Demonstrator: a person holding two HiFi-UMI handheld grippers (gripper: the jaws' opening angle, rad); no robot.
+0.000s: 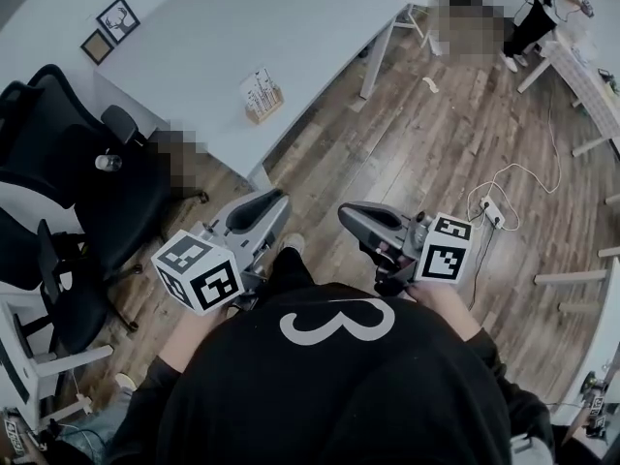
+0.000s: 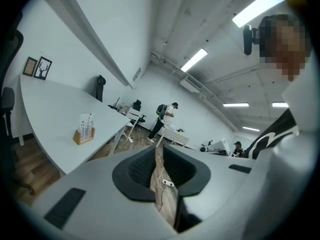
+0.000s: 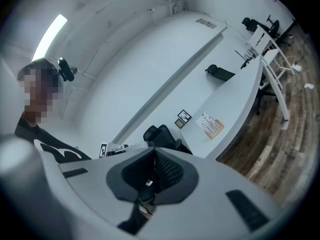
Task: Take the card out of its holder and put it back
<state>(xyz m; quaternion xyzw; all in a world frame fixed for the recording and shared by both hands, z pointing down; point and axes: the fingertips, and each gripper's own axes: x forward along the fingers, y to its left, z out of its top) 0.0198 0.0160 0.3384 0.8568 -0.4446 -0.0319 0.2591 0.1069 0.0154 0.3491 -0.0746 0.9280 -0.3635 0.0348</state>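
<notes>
- Left gripper (image 1: 279, 198): held close in front of the person's chest, over the floor (image 1: 436, 153) and well apart from the bench (image 1: 291, 27). In the left gripper view its fingers (image 2: 136, 170) stand slightly apart. A narrow slot of floor shows between them and nothing else, so they are released and empty.
- Card (image 1: 258, 83): upright in its wooden holder (image 1: 263, 106), near the bench's front edge. It lies ahead of both grippers and closer to the left one's line, and neither touches it.
- Right gripper (image 1: 345, 211): also held near the chest and off the bench. In the right gripper view its fingers (image 3: 167, 170) sit clenched together with no card between.
- Progress, as a judgement: the card is seated and both grippers are empty, so this is either before the pull or after the return. The pictures do not settle which.
- If the pull is not yet done, all of it is left: reach the bench, pinch the card's top edge, lift it clear and reseat it in the slot.
</notes>
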